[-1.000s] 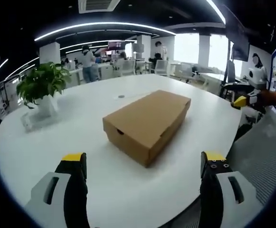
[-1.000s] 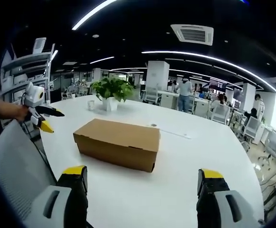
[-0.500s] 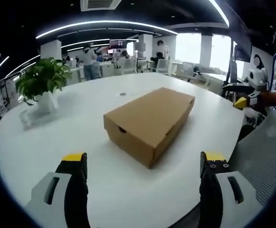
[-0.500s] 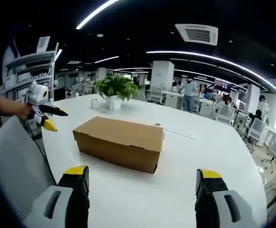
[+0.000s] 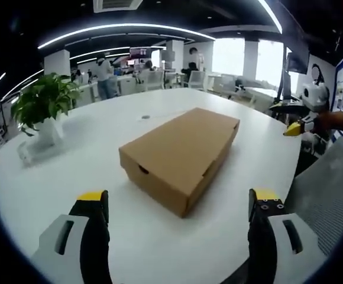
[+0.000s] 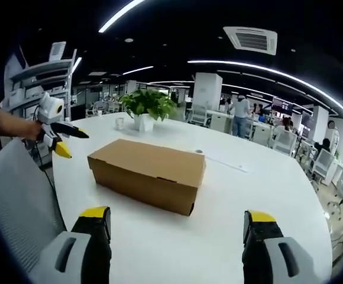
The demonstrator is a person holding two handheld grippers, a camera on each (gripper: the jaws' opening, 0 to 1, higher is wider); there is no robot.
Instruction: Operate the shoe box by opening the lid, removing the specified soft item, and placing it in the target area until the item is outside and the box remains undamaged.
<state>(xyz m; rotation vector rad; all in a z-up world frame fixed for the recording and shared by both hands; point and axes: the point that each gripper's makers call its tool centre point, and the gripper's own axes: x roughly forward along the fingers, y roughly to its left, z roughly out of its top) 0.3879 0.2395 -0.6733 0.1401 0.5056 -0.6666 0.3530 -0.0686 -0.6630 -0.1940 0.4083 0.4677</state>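
Cardboard shoe box (image 5: 180, 155) lid shut, looms nearer than before; left tongs (image 5: 180, 204), right tongs (image 6: 177, 220) apart.

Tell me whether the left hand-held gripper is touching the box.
Apart. In the left gripper view, bare table lies between the left hand-held gripper and the box.

The shoe box (image 5: 180, 155) was plain tan cardboard on a glossy white desk (image 5: 71, 177). Each hand-held gripper (image 5: 176, 204) had black jaws tipped yellow with pale grey housings. A green-leaved plant (image 5: 40, 103) stood in a white pot. The chair (image 6: 20, 204) was grey mesh.
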